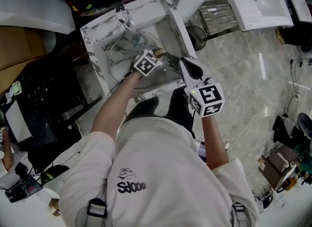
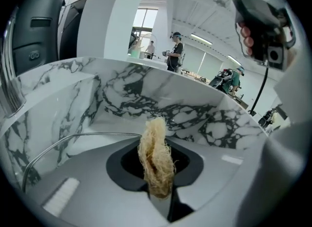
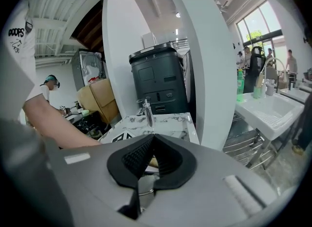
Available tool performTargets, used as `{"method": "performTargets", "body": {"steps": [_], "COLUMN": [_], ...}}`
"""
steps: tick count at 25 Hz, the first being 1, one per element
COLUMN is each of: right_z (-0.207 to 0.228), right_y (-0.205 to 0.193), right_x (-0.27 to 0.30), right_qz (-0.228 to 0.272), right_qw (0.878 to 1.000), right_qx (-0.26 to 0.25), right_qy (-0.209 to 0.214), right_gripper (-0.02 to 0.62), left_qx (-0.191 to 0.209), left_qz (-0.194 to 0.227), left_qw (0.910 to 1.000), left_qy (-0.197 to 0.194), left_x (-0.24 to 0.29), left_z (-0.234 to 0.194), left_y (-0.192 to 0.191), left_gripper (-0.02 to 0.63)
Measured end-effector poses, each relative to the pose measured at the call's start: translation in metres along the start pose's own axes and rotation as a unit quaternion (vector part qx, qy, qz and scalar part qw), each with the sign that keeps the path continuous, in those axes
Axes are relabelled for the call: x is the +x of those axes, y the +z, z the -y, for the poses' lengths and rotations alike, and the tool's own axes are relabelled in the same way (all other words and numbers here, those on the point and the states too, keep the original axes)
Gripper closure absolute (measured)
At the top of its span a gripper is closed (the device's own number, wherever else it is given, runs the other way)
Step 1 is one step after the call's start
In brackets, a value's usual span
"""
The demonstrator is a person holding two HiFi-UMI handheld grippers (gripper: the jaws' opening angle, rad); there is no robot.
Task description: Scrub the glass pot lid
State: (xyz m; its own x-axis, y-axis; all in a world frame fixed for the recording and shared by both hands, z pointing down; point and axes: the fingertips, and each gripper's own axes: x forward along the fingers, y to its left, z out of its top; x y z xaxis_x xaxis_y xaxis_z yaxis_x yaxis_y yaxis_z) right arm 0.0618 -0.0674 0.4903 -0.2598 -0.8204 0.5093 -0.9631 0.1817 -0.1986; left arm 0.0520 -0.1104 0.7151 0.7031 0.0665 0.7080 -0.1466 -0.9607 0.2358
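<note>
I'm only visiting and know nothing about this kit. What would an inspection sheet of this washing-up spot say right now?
Surface: marble-patterned sink with a tap.
Job's things: glass lid in the sink, only its metal rim clear; fibrous scrubber.
Clutter: odds and ends on the floor, lower right of the head view.
Grippers: left gripper shut on the scrubber, inside the sink; right gripper has its jaw tips together, near the sink's right rim; what shows behind the tips is unclear.
Cables: a dark cable hangs from the right gripper.
Surroundings: second white sink, dark cabinet, people in the background.
</note>
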Motion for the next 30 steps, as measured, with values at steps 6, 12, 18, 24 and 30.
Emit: {"method": "performTargets", "body": {"steps": [6, 12, 18, 24, 30], "right_z": [-0.002, -0.006, -0.009, -0.016, -0.022], "right_y": [-0.005, 0.001, 0.0, -0.004, -0.006], "right_x": [-0.001, 0.002, 0.002, 0.002, 0.003], "right_qz": [-0.003, 0.0, 0.001, 0.0, -0.001], "right_qw": [1.0, 1.0, 1.0, 1.0, 1.0], "right_qx": [0.005, -0.001, -0.002, 0.0, 0.001], "right_qy": [0.0, 0.006, 0.01, 0.014, 0.019], "right_gripper": [0.592, 0.592, 0.592, 0.592, 0.592], "left_qx": [0.055, 0.081, 0.093, 0.103, 0.116], "left_qz": [-0.034, -0.062, -0.084, -0.11, -0.132], "left_qw": [0.9947, 0.9877, 0.9843, 0.9799, 0.9746], "left_qy": [-0.08, -0.119, -0.125, -0.131, -0.138], "left_x": [-0.004, -0.014, -0.022, -0.032, -0.04], "left_z": [0.028, 0.048, 0.059, 0.066, 0.071], "left_y": [-0.02, -0.034, -0.044, -0.059, -0.072], "left_gripper": [0.543, 0.532, 0.482, 0.465, 0.462]}}
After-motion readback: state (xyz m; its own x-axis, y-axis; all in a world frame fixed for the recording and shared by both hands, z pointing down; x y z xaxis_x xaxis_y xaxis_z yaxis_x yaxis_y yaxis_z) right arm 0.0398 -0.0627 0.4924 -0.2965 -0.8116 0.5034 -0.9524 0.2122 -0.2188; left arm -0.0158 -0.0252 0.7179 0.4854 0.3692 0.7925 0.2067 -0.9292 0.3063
